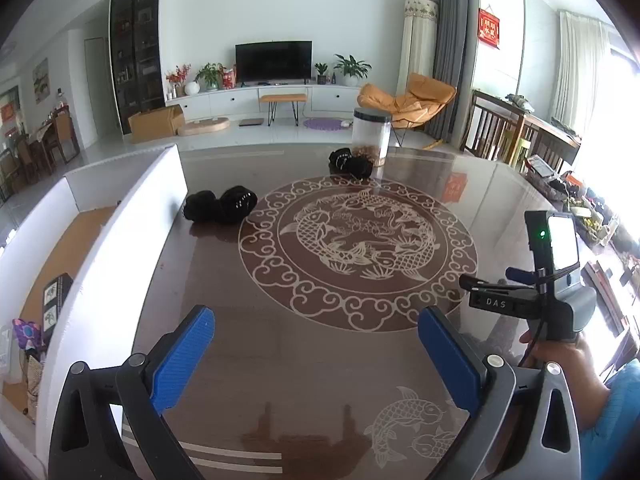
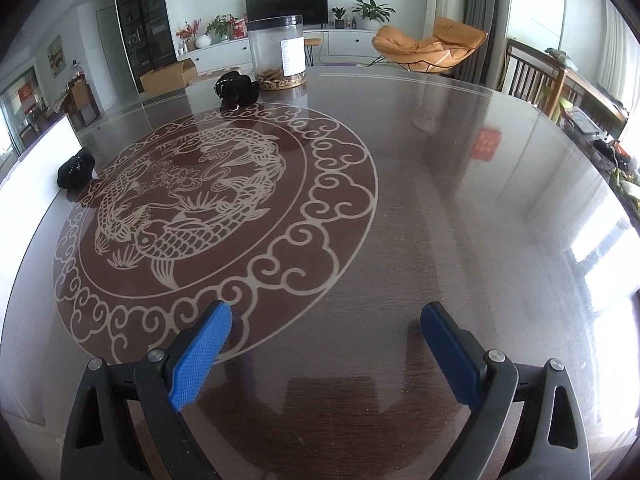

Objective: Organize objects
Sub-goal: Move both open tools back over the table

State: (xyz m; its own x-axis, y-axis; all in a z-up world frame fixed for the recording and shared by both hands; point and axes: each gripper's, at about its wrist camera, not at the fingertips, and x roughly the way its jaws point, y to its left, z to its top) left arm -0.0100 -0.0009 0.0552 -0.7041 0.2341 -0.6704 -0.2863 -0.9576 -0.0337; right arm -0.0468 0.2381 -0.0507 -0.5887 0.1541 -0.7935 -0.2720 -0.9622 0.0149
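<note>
Two black sock bundles lie on the glossy counter [image 1: 360,360]. One bundle [image 1: 220,205] sits just beside the white box [image 1: 132,216] at the left edge; the other bundle [image 1: 350,162] touches the base of one clear jar [image 1: 371,136] at the far side. The jar, dark-lidded, holds a shallow layer of brownish dried bits at its bottom. The box, walled in white with a brown floor, holds a few small items at its near end, too unclear to name. Left claw [image 1: 316,354] and right claw [image 2: 326,350] both hover wide open over the counter, holding nothing. A hand [image 1: 560,350] grips the right device's handle.
</note>
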